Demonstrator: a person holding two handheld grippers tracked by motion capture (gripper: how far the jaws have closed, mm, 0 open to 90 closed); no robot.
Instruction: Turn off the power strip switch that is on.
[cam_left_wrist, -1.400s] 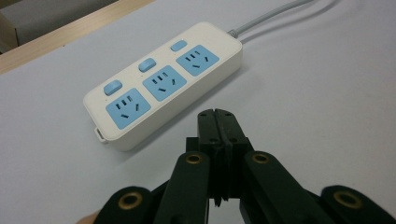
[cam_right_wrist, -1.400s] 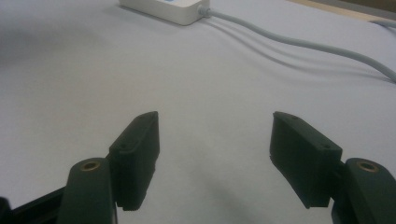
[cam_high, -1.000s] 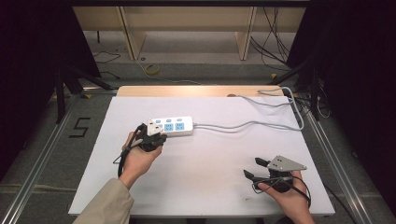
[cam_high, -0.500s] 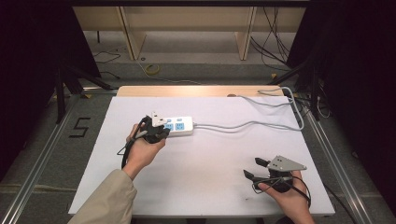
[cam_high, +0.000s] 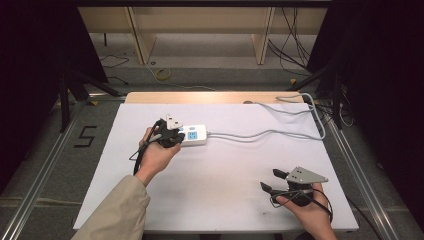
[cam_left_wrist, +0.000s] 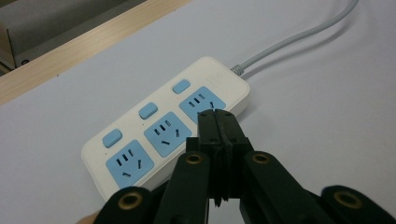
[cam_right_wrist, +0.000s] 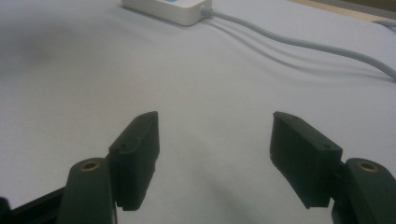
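A white power strip (cam_high: 192, 135) with blue sockets and blue switches lies on the white table mat, its grey cable (cam_high: 260, 133) running off to the right. In the left gripper view the strip (cam_left_wrist: 163, 135) lies just beyond the jaws. My left gripper (cam_left_wrist: 217, 114) is shut with nothing between its jaws, its tips over the socket nearest the cable. In the high view the left gripper (cam_high: 169, 131) sits at the strip's left end. My right gripper (cam_high: 272, 181) rests near the front right of the mat, open and empty; its jaws (cam_right_wrist: 215, 140) stand wide apart above bare mat.
The grey cable (cam_right_wrist: 299, 44) loops across the mat to the table's back right corner (cam_high: 310, 102). A wooden strip (cam_high: 215, 97) edges the mat at the far side. Metal rails flank the table, and a "5" (cam_high: 86, 136) is marked on the floor at left.
My left gripper has moved forward and right onto the left end of the power strip. The right gripper has stayed still.
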